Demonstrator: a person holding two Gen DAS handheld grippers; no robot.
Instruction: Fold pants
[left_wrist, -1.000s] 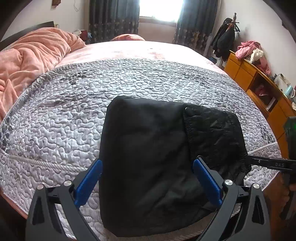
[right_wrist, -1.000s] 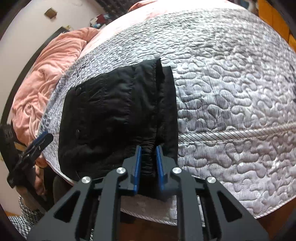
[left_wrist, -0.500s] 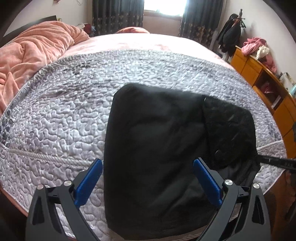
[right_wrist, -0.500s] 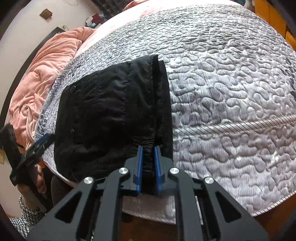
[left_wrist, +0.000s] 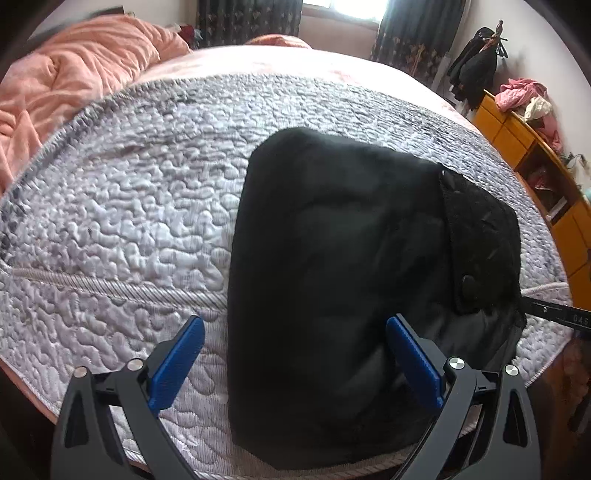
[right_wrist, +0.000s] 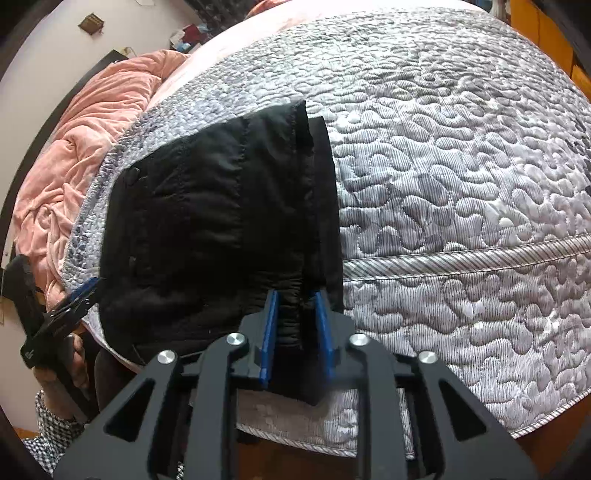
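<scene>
Black pants (left_wrist: 332, 258) lie folded into a compact rectangle near the front edge of the grey quilted bedspread (left_wrist: 129, 221). My left gripper (left_wrist: 295, 354) hovers open and wide over the pants' near left part, one pad over the quilt, the other over the fabric. In the right wrist view the pants (right_wrist: 221, 221) show the buttoned waistband side. My right gripper (right_wrist: 295, 325) is at their near right edge. Its jaws are opening, and a ridge of black fabric stands loosely between the pads. The left gripper (right_wrist: 74, 306) shows at the pants' far side.
A pink blanket (left_wrist: 74, 74) is bunched at the bed's far left. An orange wooden dresser (left_wrist: 546, 177) with clothes on top runs along the right wall. The bedspread (right_wrist: 443, 184) stretches bare to the right of the pants. A hand (right_wrist: 62, 369) holds the left tool.
The right jaws have parted from a tight pinch on the pants' edge. The left gripper has sunk closer to the bed, staying open, with the pants now further right in its view.
</scene>
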